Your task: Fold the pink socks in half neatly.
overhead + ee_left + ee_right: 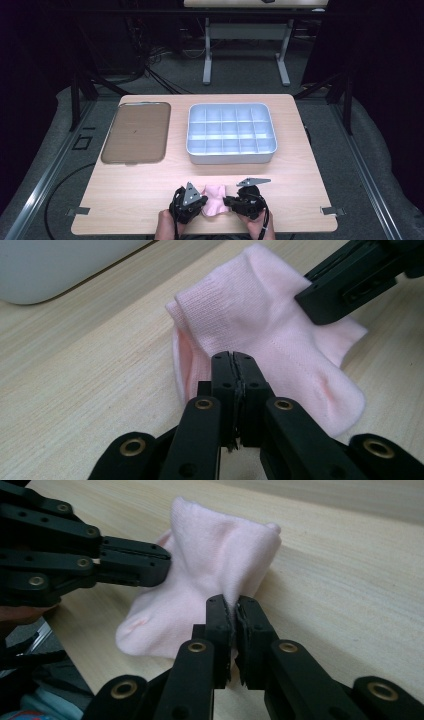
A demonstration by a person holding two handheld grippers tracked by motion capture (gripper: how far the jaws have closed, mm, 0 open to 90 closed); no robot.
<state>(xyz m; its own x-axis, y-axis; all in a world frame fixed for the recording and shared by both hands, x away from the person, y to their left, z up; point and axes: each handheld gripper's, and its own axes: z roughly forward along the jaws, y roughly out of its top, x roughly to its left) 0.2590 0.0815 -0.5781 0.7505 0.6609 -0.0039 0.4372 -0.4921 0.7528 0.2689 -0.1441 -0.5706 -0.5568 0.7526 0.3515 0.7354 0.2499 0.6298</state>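
High view: my left gripper (200,206) and right gripper (228,202) each pinch an edge of the small pink knitted sock (215,198) between them; next, I judge, fold it.

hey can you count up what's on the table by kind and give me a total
Pink sock: 1
Compartment tray: 1
Flat brown tray: 1
Handheld grippers, left and right, each pinching the sock: 2
Total: 5
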